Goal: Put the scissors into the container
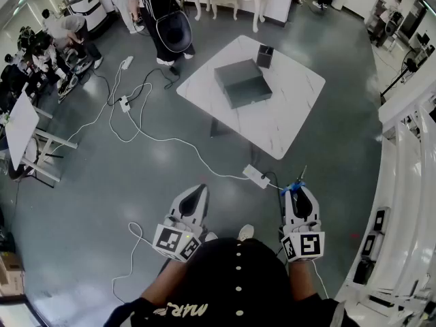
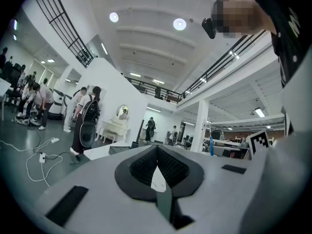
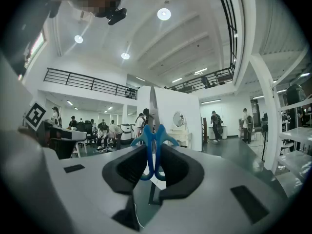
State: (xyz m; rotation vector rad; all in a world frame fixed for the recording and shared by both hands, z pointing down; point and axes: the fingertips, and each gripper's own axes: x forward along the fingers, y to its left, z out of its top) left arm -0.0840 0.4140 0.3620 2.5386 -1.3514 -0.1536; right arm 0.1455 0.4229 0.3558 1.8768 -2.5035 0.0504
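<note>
One scissors [image 3: 152, 143] in right gripper [image 1: 298, 191]; probably one container [image 1: 242, 82].

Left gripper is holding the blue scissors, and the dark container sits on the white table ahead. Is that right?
No: the right gripper holds the blue scissors, as the right gripper view shows. The dark container does sit on the white table ahead.

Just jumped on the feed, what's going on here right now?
A person stands back from the white table with a gripper in each hand. The right gripper is shut on blue-handled scissors, blades pointing forward. The left gripper holds nothing, its jaws together. The dark grey container sits on the table, well away from both grippers, so the scissors are not in it yet.
</note>
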